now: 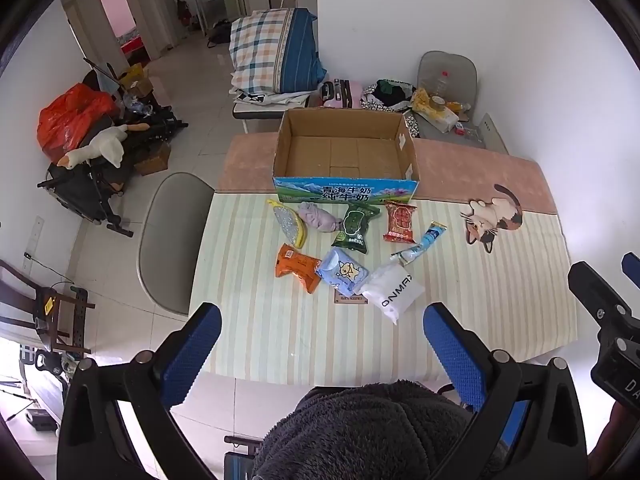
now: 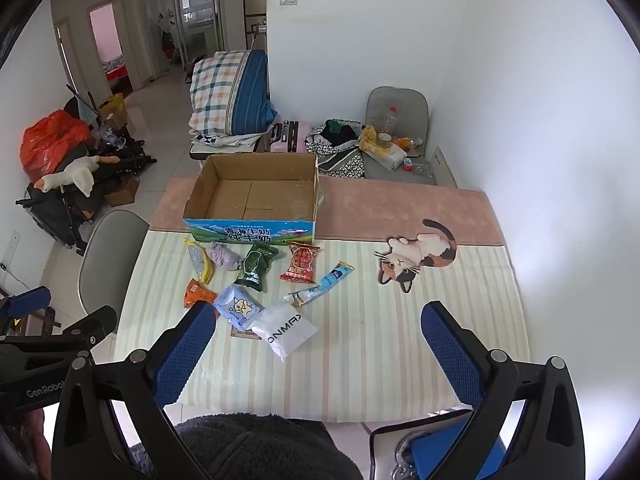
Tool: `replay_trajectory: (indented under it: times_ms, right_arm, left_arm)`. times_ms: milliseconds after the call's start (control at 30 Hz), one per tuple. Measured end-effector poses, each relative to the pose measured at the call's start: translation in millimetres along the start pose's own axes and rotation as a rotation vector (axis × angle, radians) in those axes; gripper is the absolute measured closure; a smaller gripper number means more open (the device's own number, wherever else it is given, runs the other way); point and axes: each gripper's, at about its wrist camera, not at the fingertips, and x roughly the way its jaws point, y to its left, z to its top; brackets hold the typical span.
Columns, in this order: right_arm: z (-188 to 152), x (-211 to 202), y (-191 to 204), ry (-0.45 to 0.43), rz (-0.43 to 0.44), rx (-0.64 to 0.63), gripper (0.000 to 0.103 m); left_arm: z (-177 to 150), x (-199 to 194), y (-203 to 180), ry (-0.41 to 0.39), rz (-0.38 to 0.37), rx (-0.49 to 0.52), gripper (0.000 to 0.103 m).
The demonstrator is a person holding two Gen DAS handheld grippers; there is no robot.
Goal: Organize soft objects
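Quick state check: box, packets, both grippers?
cardboard box: open-topped, empty, upright
green packet: on table, outside box
red packet: on table, outside box
white pouch: on table, nearest the grippers
lilac cloth bundle: on table, beside box front
left gripper: fingers wide open, empty
right gripper: fingers wide open, empty

A table covered by a striped cloth with a cat print is seen. An open cardboard box is set on it. Just in front of the box, a yellow pouch, grey cloth, green packet, red packet, blue tube, orange packet, tissue pack and white bag are laid.
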Motion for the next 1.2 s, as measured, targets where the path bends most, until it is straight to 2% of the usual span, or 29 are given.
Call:
replay_trajectory:
  times_ms: [667,1200]
  right_arm:
    - [-2.5,-4.8,-4.4,0.0,-0.022,0.01,0.0]
    - [0.5,-8.3,-3.6,-0.004,-0.012,0.023,0.0]
  left_arm:
    - [1.8,-10.4,-1.2,-0.041,-0.008,0.005,0.0]
    - [0.8,-7.0,2.9,-0.033,-0.016,0.004,0.0]
